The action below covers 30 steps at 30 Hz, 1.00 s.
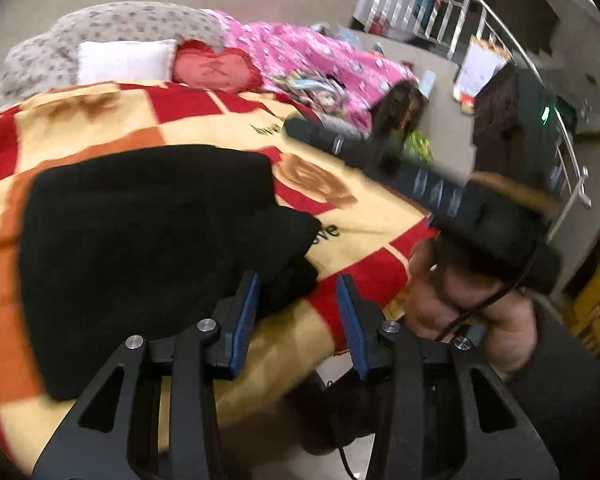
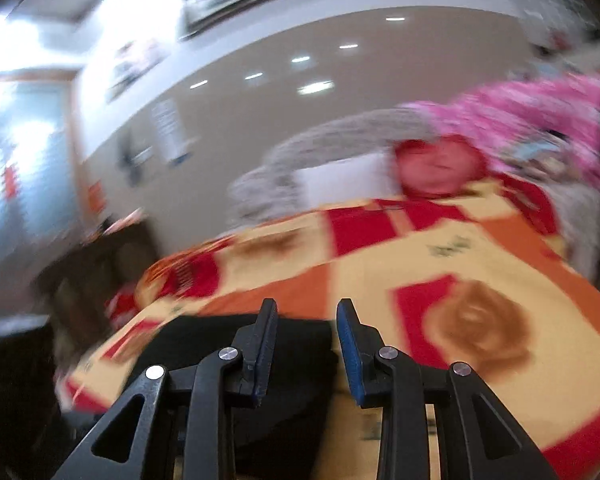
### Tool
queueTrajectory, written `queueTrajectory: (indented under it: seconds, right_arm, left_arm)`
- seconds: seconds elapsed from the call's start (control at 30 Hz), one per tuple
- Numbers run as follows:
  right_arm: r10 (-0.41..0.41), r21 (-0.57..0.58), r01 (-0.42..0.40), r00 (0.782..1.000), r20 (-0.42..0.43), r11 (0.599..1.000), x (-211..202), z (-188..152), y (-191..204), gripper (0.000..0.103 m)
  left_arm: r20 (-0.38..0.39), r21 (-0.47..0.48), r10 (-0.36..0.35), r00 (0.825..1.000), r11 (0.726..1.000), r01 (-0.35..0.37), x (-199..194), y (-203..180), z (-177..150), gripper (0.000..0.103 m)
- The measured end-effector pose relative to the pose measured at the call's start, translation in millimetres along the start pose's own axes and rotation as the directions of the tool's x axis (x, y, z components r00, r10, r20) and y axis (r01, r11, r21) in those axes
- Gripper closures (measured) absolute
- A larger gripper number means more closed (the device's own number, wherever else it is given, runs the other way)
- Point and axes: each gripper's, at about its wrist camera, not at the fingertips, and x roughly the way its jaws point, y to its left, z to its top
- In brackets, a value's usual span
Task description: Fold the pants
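The black pants (image 1: 140, 248) lie folded into a thick block on the red, orange and yellow blanket (image 1: 80, 120). My left gripper (image 1: 298, 284) is open and empty, raised just off the pants' right edge. The right gripper (image 1: 440, 188) shows in the left wrist view as a black body held in a hand, to the right of the pants. In the blurred right wrist view my right gripper (image 2: 306, 308) is open and empty above the blanket (image 2: 440, 248), with the pants (image 2: 204, 340) under its left finger.
A white pillow (image 1: 126, 62), a red heart cushion (image 1: 214, 68), a grey quilt (image 1: 112, 24) and a pink quilt (image 1: 312, 56) lie at the bed's far end. A metal railing (image 1: 432, 12) and dark clothes stand at the right. The bed's near edge drops to the floor (image 1: 340, 368).
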Motion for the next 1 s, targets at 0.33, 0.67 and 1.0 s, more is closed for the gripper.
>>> queueTrajectory:
  seconds: [0.33, 0.67, 1.0]
  right_arm:
    - [-0.036, -0.152, -0.011, 0.952, -0.302, 0.988, 35, -36, 26, 0.073]
    - [-0.02, -0.124, -0.015, 0.96, -0.279, 0.992, 35, -42, 22, 0.073]
    - [-0.02, -0.119, -0.013, 0.961, -0.275, 0.993, 37, -42, 23, 0.072]
  left_arm:
    - [-0.014, -0.3, 0.22, 0.975, 0.93, -0.214, -40, 73, -16, 0.07]
    - [0.013, -0.258, 0.281, 0.96, 0.928, -0.269, -37, 72, 26, 0.07]
    - [-0.139, -0.241, 0.317, 0.938, 0.908, -0.343, 10, 105, 47, 0.072]
